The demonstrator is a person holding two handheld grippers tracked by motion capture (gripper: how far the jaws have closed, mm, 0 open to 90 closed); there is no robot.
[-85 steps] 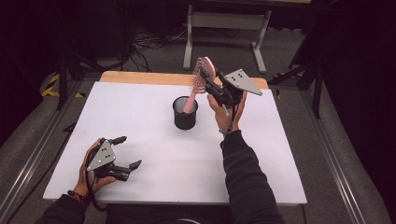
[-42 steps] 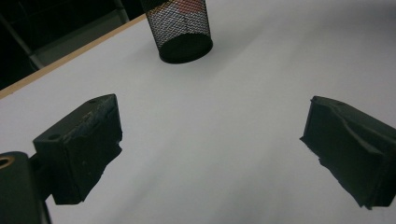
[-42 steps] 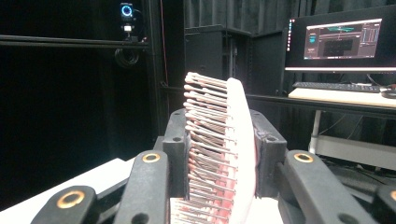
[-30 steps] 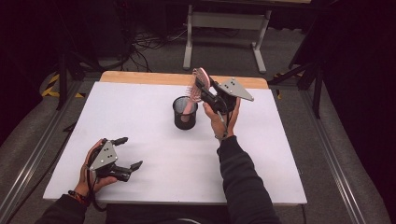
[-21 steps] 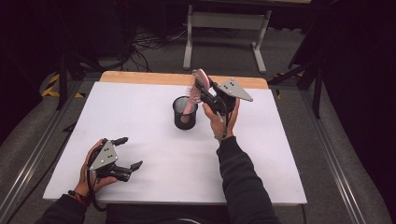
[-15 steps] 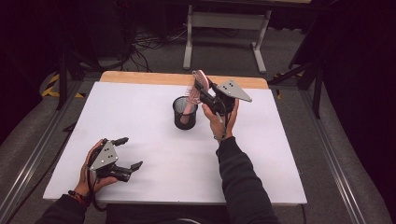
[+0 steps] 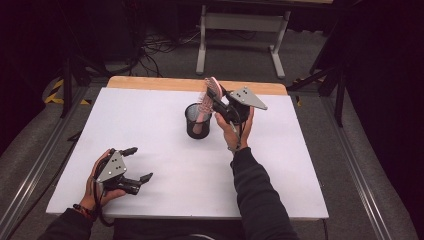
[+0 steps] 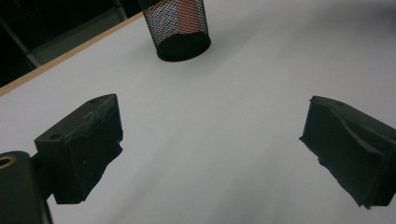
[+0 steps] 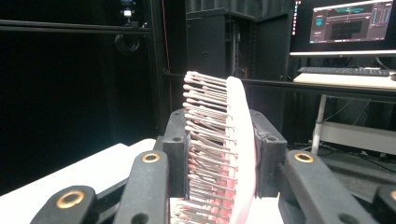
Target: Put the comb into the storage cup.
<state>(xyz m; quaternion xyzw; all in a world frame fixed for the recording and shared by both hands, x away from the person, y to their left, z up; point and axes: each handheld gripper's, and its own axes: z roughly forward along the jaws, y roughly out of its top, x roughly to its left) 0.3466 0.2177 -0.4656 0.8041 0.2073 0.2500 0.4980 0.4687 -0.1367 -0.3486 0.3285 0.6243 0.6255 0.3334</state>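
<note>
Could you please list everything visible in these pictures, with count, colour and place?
Hairbrush: one, pink, handle down in the cup, head clamped in the right gripper.
Mesh cup: one, black, upright at the table's middle, toward the far edge.
Table: one, white top with a wooden far edge.
Desk frame: one, grey, on the floor beyond the table.
Monitor: one, lit, on a desk in the background with a keyboard.
Left gripper: one, black, jaws wide apart, near the table's near left corner.
Right gripper: one, black, jaws closed on the hairbrush.
</note>
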